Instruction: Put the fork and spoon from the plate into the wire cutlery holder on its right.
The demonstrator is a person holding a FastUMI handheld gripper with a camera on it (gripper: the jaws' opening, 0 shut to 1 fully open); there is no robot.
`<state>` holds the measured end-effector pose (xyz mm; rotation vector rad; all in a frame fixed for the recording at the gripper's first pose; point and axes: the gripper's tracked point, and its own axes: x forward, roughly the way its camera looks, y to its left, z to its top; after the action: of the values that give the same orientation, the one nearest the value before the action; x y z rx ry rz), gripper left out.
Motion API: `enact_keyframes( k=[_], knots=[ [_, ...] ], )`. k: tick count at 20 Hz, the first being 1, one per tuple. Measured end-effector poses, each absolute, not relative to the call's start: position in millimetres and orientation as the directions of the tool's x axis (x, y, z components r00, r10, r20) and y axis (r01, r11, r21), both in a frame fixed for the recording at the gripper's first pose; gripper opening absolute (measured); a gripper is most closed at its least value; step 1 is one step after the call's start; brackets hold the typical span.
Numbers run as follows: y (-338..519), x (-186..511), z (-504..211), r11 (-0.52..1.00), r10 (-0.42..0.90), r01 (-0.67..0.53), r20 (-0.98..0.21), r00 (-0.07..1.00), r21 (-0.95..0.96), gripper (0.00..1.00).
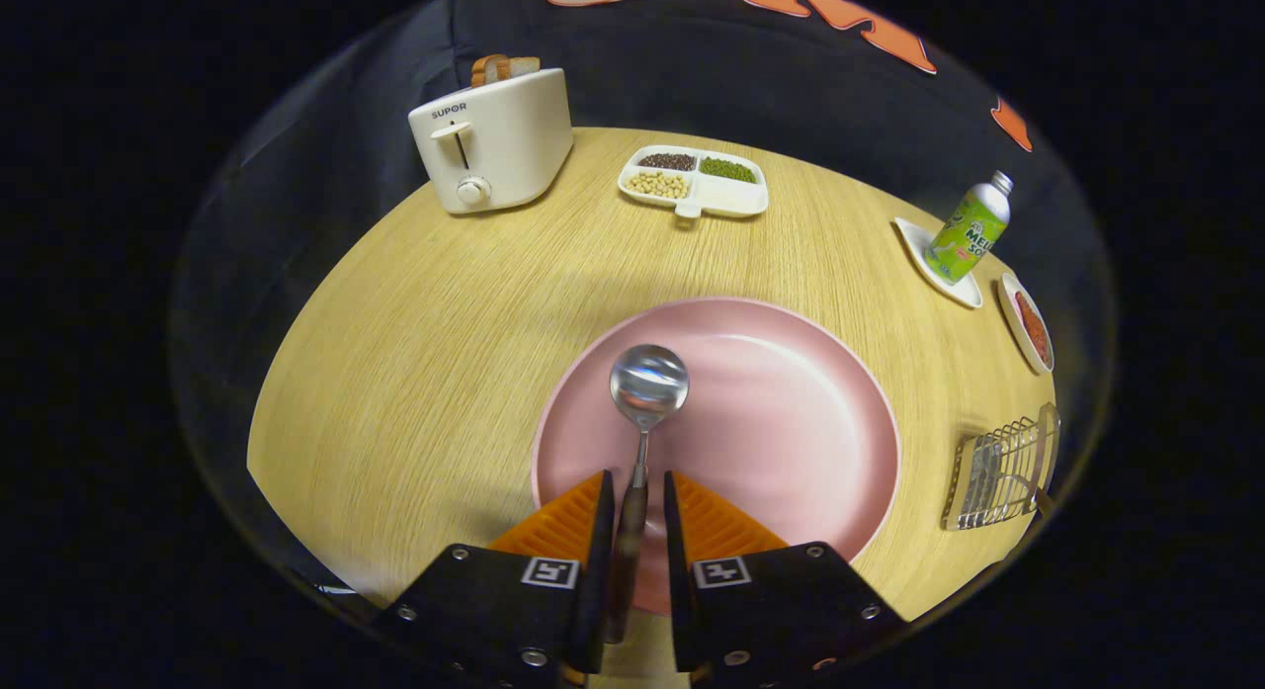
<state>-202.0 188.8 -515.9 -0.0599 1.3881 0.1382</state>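
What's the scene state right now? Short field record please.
gripper: fingers either side of the spoon handle, a gap visible, grip unclear
spoon: bowl over the plate
plate: pink, just ahead of the fingers
holder: wire, right of the plate, something already inside
fork: not on the plate
beyond: toaster, divided tray, bottle

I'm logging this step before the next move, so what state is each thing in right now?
Gripper: fingers either side of the spoon's handle, grip not certain.
Spoon: bowl over the pink plate, handle between the fingers.
Pink plate: flat on the table, no fork on it.
Wire cutlery holder: right of the plate, cutlery inside.
Toaster: bread in its slots.
Divided dish: beans in three sections.
Bottle: capped, on a white coaster.
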Motion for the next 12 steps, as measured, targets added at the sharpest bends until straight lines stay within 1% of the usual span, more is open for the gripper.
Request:
enact_keyframes(
  k=[2, 4, 7, 12],
  knots=[
    [186, -203, -520, 0.992, 0.051, -0.121, -0.987, 0.154, 0.033, 0.16],
    [187, -204, -520, 0.994, 0.068, -0.1, -0.988, 0.137, 0.054, 0.11],
    [183, -203, -514, 0.995, 0.085, -0.055, -0.988, 0.13, 0.079, 0.07],
    [157, -187, -486, 0.996, 0.081, 0.013, -0.975, 0.205, 0.086, 0.06]
  ],
)
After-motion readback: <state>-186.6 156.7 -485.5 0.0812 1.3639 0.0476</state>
